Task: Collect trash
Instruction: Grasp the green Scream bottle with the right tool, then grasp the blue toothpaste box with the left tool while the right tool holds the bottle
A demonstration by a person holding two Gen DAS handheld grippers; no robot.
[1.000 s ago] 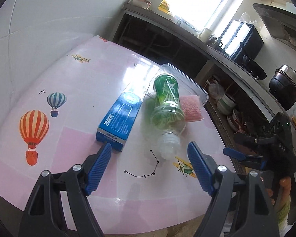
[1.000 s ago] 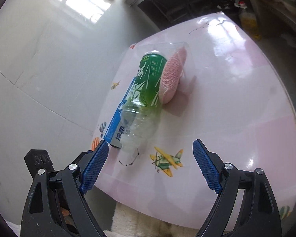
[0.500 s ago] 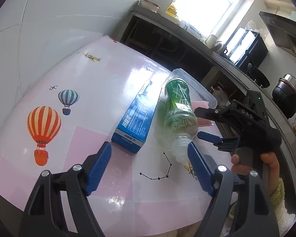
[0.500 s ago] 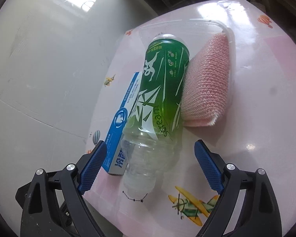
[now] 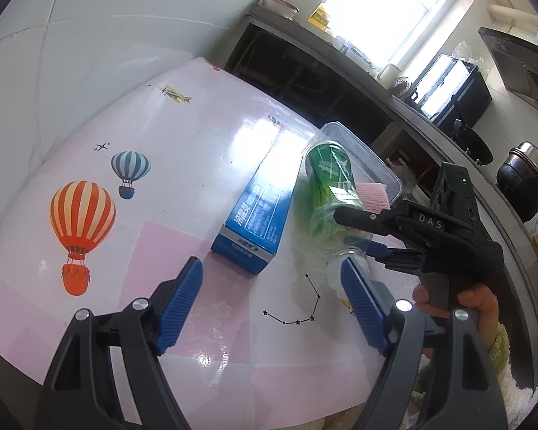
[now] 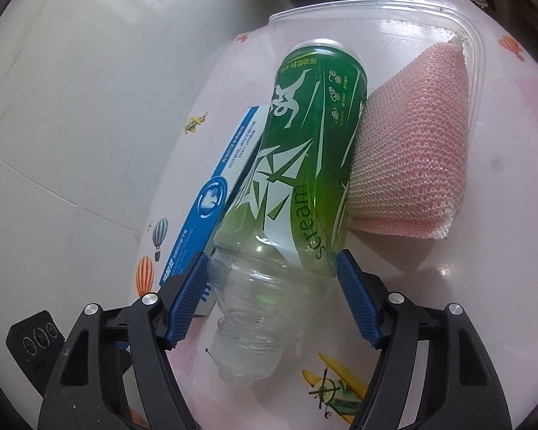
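**Mia:** Look; the right gripper [image 6: 270,286] has its blue fingers wide apart, one on each side of the green bottle [image 6: 305,165]; the left finger looks like it is touching the clear part, but it has not squeezed yet.

**Ben:** Where is the bottle lying?

**Mia:** On its side on the pink table [image 5: 168,165]; its far end leans on the edge of a clear tub [image 6: 478,50], and its open mouth points near us; the blue box [image 5: 256,215] is just to its left, and the pink sponge [image 6: 412,165] touches its right side.

**Ben:** What could go wrong?

**Mia:** The bottle is round, smooth and thin; I think it could squish or pop out if the fingers pinch the sloping shoulder; it could roll too and bump the box or drag the sponge.

**Ben:** And the sponge?

**Mia:** Soft, with a bumpy net skin; the box is flat card with sharp corners; the table is shiny and slippery.

**Ben:** And the left gripper [image 5: 272,297]?

**Mia:** Wide apart too, holding nothing; it hangs over the near table, close to the box.
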